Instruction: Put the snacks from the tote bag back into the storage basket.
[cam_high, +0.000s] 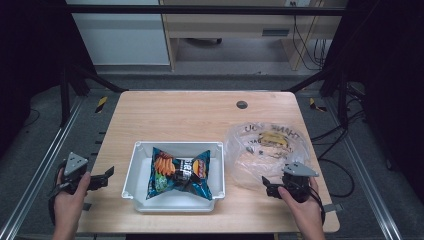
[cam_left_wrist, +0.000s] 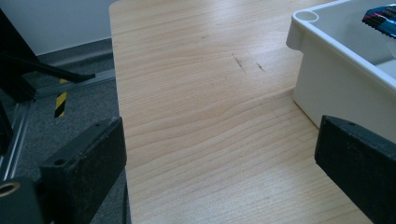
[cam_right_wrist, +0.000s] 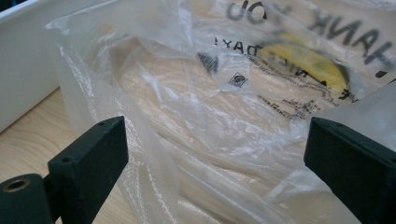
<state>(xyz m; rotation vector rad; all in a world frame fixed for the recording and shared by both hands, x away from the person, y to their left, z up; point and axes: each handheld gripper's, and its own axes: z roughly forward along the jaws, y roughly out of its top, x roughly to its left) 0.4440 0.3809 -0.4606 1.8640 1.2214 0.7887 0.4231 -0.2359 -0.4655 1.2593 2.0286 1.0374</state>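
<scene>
The clear plastic bag (cam_high: 265, 150) lies flat on the table (cam_high: 190, 115), just right of the white bin (cam_high: 131, 172). Its near edge sits between the spread jaws of the right gripper (cam_high: 271, 189); contact is not discernible. The bag's long axis runs from the gripper away toward the far table edge. The chip packet (cam_high: 180, 172) lies inside the bin. Left of the bin, the left gripper (cam_high: 102, 178) has its jaws apart over bare table.

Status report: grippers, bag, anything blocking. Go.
Left gripper open, at table's left edge, holding nothing. Right gripper open at clear plastic bag, jaws astride its near edge. Chip packet in white bin. Nothing in the way.
</scene>
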